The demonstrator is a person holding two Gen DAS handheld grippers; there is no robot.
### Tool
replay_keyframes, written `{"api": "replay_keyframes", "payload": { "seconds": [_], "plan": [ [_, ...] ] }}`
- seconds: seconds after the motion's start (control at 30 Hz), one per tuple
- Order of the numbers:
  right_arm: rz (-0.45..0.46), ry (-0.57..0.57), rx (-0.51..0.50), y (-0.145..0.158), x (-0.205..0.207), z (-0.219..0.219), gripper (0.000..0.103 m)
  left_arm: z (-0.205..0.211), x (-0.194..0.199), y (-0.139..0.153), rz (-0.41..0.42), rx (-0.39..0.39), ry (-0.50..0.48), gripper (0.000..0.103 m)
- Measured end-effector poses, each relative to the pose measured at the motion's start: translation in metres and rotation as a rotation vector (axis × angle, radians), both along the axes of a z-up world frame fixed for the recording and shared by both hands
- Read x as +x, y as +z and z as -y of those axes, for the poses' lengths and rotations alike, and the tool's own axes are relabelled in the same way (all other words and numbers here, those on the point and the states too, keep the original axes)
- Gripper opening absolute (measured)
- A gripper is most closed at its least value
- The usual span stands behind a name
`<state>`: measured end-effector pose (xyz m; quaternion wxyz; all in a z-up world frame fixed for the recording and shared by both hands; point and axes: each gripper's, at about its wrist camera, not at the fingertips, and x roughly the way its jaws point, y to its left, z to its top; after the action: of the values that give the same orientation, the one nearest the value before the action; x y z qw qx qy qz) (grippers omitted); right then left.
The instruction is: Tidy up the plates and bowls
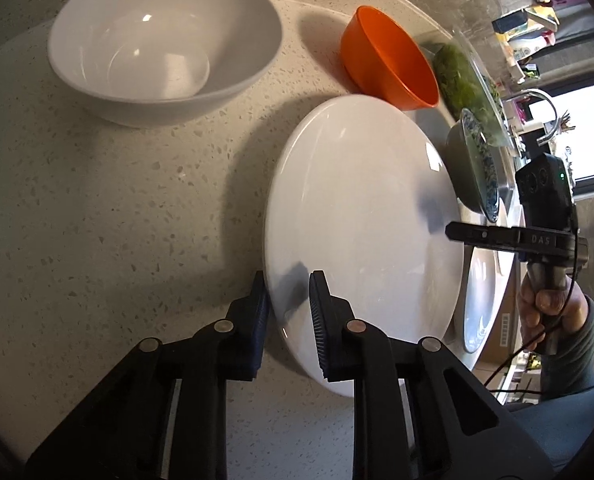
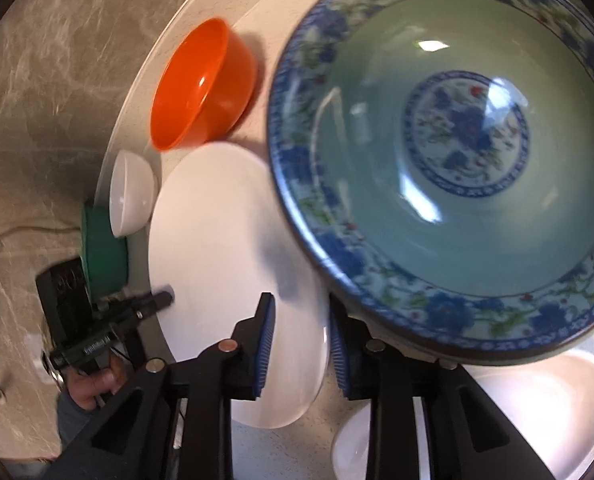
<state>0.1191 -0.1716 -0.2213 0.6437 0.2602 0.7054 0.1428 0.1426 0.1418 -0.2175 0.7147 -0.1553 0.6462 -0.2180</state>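
A white plate (image 1: 361, 232) is held tilted above the speckled counter (image 1: 117, 208). My left gripper (image 1: 291, 308) straddles its near rim, one finger on each side, with a gap showing. My right gripper (image 2: 301, 344) straddles the opposite rim of the same plate (image 2: 225, 264), also with a gap. In the left wrist view the right gripper (image 1: 457, 232) reaches the plate's far edge. A blue floral bowl (image 2: 457, 160) stands close above the right gripper. An orange bowl (image 1: 393, 60) and a large white bowl (image 1: 161, 44) rest on the counter.
Another white dish (image 2: 537, 420) lies under the right gripper, at the counter's right edge (image 1: 485, 300). A glass dish with greens (image 1: 465, 80) sits behind the orange bowl. A green container (image 2: 101, 252) and small white bowl (image 2: 131, 196) stand beyond the plate. A sink tap (image 1: 545, 112) is at far right.
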Motion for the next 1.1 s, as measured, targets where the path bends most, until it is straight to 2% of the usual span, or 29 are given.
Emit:
{"api": "replay_keyframes", "payload": {
  "seconds": [0.4, 0.6, 0.97, 1.1],
  "plan": [
    [-0.013, -0.026, -0.014, -0.005, 0.002, -0.005, 0.017, -0.017, 0.001, -0.003, -0.02, -0.016, 0.056, 0.018],
    [0.022, -0.012, -0.051, 0.0, 0.002, -0.003, 0.018, -0.012, -0.004, 0.002, 0.009, 0.034, 0.037, 0.018],
    [0.022, -0.035, -0.056, 0.001, 0.007, -0.004, 0.024, -0.019, -0.006, 0.0, -0.005, 0.003, 0.055, 0.017],
    [0.038, -0.001, -0.071, 0.002, 0.011, -0.011, 0.025, -0.02, -0.006, 0.001, -0.001, 0.013, 0.051, 0.017]
  ]
}}
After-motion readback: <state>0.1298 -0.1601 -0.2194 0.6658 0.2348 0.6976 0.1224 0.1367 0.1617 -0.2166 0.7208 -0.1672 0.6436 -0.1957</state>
